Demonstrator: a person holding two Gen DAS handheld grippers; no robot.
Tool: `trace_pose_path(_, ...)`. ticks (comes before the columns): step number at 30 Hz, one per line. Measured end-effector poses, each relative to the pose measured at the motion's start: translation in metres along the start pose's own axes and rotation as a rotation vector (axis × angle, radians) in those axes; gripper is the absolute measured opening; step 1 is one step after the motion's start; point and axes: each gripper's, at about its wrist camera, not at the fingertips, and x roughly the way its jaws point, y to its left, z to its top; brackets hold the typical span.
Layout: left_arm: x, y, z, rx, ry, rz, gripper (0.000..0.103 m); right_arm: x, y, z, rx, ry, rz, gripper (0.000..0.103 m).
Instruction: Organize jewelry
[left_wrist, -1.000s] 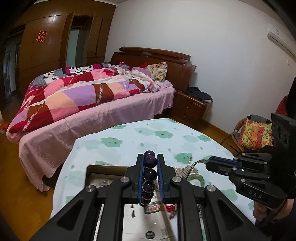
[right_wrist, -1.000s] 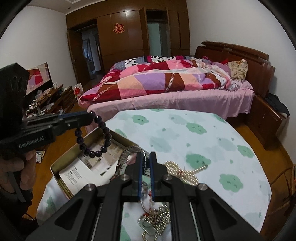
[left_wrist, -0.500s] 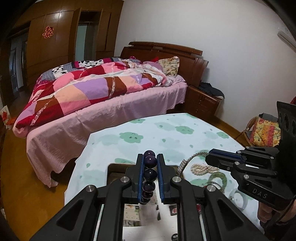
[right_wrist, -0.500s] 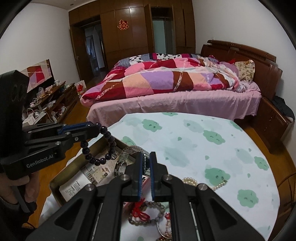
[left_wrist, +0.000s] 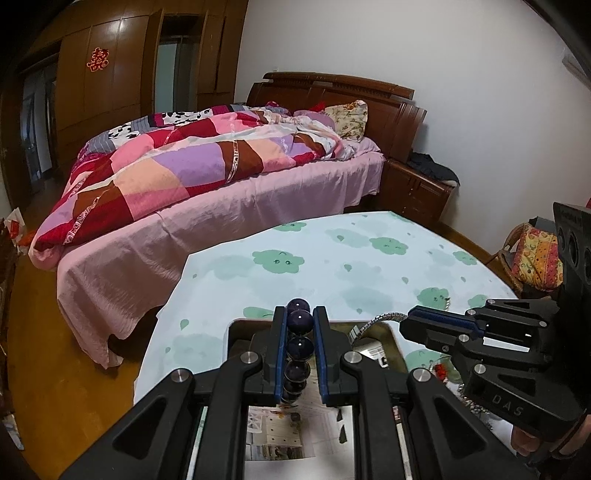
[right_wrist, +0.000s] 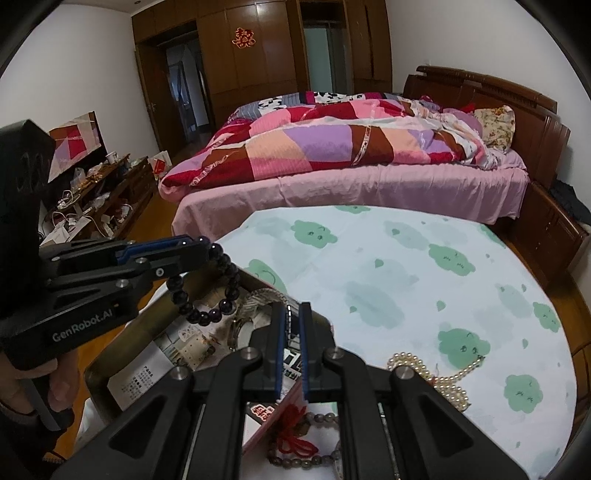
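A: Purple bead bracelet (right_wrist: 207, 280) pinched in left gripper (left_wrist: 298, 314), hanging as a loop over the tin (right_wrist: 122, 354), not yet down in it. Metal watch band (right_wrist: 266, 297) clamped thin between right gripper (right_wrist: 291, 325) pads, other end draped inside tin w/ paper liner (right_wrist: 147, 373).

B: Risks?

A: Grip on bracelet only on a few beads, round & slick; could roll out early, drop past tin edge onto cloth (right_wrist: 388, 280) or floor. Elastic may snag on pad when let go.

B: And the band?

A: Caught edge-on, so may twist or slip. Both grippers crowded close over same tin: likely bump, or bracelet loop hooking the band. Tangle prob if both dropped on one spot.

B: Rest of pile?

A: Pearls (right_wrist: 436, 373), brown bead bracelet w/ red knot (right_wrist: 295, 443) near right side on cloth, still outside tin. Low sweep could drag them off.
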Motion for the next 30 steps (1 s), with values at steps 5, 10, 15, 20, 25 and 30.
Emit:
trace_pose_path(5,0.008,0.004,-0.006,0.004,0.023,0.016,0.013,0.011,0.002,-0.003,0.009,0.022,0.001,0.009)
trace_pose_path(10,0.013,0.009,-0.008,-0.003,0.036,0.027,0.013,0.018,0.004,-0.006,0.009,0.035,0.001,0.009)
trace_pose_path(15,0.015,0.009,-0.009,-0.001,0.039,0.036,0.013,0.024,0.007,-0.008,0.005,0.052,0.002,0.009)
trace_pose_path(20,0.018,0.013,-0.010,-0.009,0.050,0.038,0.013,0.025,0.006,-0.008,0.005,0.051,-0.001,0.007)
trace_pose_path(25,0.019,0.013,-0.009,-0.015,0.052,0.039,0.013,0.025,0.006,-0.008,0.004,0.051,-0.002,0.007)
trace_pose_path(30,0.021,0.013,-0.009,-0.011,0.063,0.045,0.014,0.026,0.006,-0.009,0.005,0.053,-0.001,0.007)
